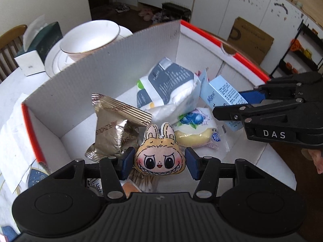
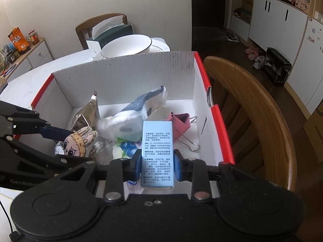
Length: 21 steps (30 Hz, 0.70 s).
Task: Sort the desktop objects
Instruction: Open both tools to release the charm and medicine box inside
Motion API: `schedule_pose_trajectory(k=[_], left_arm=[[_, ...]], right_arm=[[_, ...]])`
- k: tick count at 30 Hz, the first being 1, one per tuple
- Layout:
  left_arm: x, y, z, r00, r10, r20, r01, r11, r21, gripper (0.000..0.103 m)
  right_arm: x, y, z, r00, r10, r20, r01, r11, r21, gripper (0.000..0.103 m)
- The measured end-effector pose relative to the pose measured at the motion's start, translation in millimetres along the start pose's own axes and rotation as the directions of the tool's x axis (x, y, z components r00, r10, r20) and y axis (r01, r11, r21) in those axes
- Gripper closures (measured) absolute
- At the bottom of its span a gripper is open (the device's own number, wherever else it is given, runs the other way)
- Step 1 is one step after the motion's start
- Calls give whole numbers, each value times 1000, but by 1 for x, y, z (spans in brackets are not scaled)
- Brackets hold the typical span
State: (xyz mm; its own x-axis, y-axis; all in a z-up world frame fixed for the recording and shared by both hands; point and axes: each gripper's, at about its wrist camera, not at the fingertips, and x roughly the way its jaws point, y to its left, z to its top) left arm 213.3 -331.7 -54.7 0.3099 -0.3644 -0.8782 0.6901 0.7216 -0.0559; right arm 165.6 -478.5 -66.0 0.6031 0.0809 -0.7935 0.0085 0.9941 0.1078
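A white cardboard box with red rim (image 1: 113,60) (image 2: 217,111) holds the sorted things. My left gripper (image 1: 159,162) is shut on a yellow rabbit-face plush toy (image 1: 159,157), also seen in the right wrist view (image 2: 79,143), just above the box contents. My right gripper (image 2: 157,164) is shut on a light blue carton (image 2: 157,157) over the box; it shows at the right of the left wrist view (image 1: 226,94). Inside lie a gold snack packet (image 1: 113,129), a white and grey pouch (image 1: 167,86), a blueberry cake packet (image 1: 193,129) and a pink binder clip (image 2: 180,128).
White bowl (image 1: 90,38) on stacked plates and a green tissue box (image 1: 40,44) stand on the table behind the box. A wooden chair (image 2: 252,109) stands right of the box. A patterned sheet (image 1: 12,141) lies on the table to its left.
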Motion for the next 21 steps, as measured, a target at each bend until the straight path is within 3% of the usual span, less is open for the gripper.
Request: schedule_pose_trajectory(k=[8,21], left_arm=[[8,5,1,999,-27,-37,27,1000,-7,50],[-8,11,-8,1000,-14,14,15,999,-45,40]], right_arm=[[3,1,-4,1000,7,-13,-7,1000,-6,71],[-5,3,-4,1000,18,-9,-19,1000,-18,60]])
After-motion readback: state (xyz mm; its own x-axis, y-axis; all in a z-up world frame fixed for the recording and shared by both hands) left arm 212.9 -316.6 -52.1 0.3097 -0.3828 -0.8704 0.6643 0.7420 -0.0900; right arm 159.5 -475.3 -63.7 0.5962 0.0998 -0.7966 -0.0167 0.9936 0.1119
